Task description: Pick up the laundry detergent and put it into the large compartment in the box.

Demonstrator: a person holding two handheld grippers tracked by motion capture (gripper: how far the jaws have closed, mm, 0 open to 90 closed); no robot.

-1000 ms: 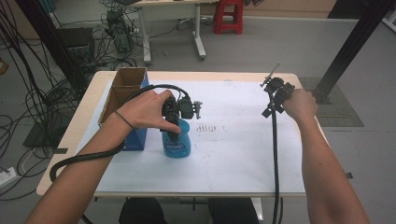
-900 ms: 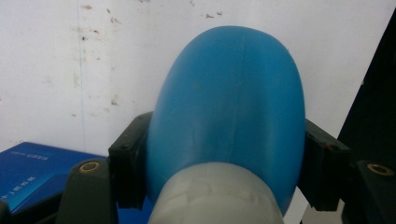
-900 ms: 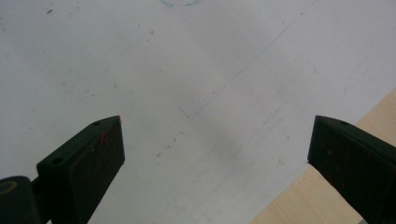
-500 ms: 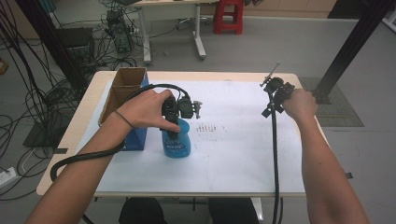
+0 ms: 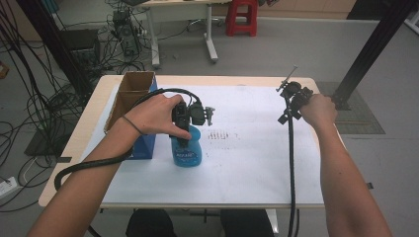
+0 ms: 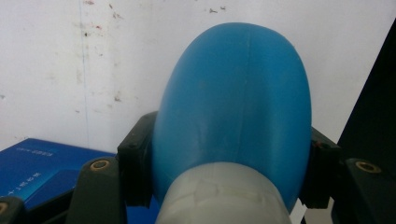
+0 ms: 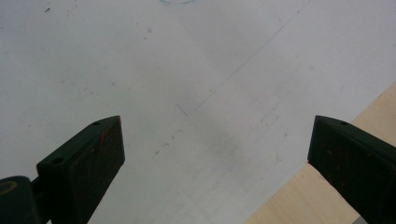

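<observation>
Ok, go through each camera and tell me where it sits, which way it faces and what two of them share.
High view: above the person's side, looking forward and down on the table; both forearms, the left tool and the right tool show.
Left gripper view: on the left tool, looking along its jaws, which clamp the blue bottle.
Right gripper view: on the right tool, looking down at the white sheet; jaws wide apart.
Shared: the high and left gripper views both show the bottle and the blue box.

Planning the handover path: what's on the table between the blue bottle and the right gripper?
High view: nothing stands between the blue bottle and the right gripper, just white paper with small dark marks.
</observation>
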